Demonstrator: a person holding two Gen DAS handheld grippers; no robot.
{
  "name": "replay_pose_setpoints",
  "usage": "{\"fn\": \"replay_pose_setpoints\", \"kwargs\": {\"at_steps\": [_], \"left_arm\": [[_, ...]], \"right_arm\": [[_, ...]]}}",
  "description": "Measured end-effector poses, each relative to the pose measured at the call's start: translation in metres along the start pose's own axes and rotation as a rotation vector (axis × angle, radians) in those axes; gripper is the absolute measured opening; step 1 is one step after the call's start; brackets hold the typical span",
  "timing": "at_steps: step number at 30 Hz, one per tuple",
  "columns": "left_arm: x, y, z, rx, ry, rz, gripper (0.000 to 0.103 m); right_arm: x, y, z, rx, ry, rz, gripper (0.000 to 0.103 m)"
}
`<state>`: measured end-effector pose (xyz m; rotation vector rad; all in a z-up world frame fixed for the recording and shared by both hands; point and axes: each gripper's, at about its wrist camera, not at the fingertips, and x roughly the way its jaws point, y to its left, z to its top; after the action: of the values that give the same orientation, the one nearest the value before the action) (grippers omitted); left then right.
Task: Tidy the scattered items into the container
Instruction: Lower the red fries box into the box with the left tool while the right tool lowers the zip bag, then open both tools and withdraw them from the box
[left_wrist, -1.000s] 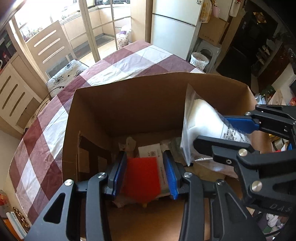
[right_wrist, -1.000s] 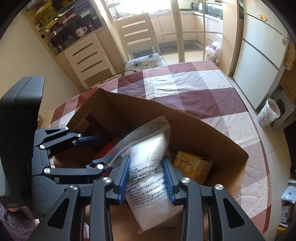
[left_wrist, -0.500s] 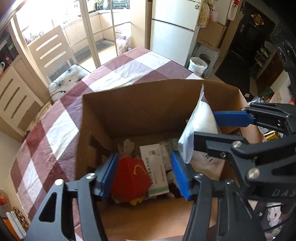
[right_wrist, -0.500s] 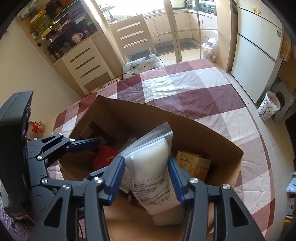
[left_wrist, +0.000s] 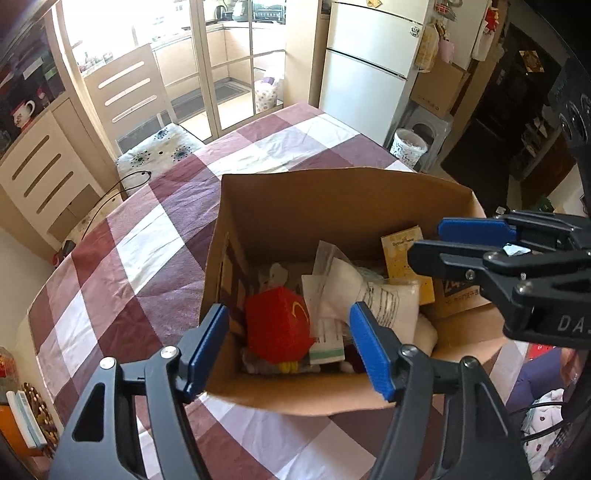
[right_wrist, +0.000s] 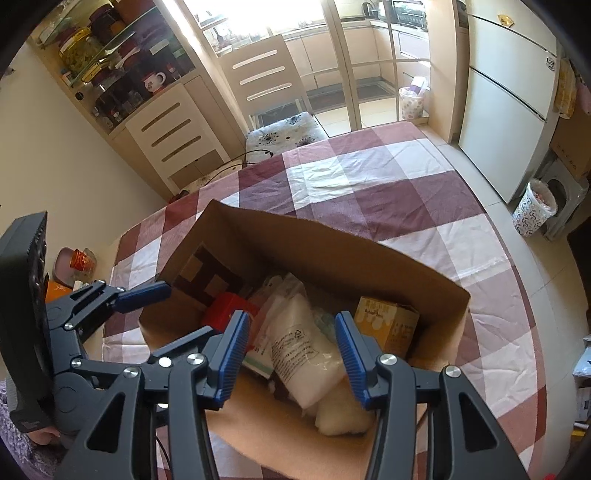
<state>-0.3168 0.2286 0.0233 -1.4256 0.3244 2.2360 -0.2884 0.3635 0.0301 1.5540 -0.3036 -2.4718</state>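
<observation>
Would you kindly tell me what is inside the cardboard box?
In the cardboard box: red carton, white powder bag, yellow carton, and papers. Whatever lies beneath stays hidden.

This is a home, the dining corner beside a kitchen. The tabletop (left_wrist: 155, 236) wears a maroon-and-white checked cloth, and a slatted chair (right_wrist: 266, 79) with a flowered cushion stands at its far side. A white fridge (left_wrist: 369, 70) fills the upper right of the left view. At upper left of the right view a glass cabinet (right_wrist: 110, 66) holds jars and a mug above cream drawers (right_wrist: 173, 133). Glass doors (right_wrist: 365, 62) at the top open onto kitchen counters in sunlight.
</observation>
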Motion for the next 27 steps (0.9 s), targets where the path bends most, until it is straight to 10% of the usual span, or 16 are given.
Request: {"fn": "replay_pose_setpoints", "kwargs": {"at_steps": [27], "left_arm": [[-0.037,-0.032,-0.009,-0.073,0.028,0.066,0.094]], "right_arm": [[-0.065,-0.008,-0.051,0.146,-0.009,-0.189,0.05]]}}
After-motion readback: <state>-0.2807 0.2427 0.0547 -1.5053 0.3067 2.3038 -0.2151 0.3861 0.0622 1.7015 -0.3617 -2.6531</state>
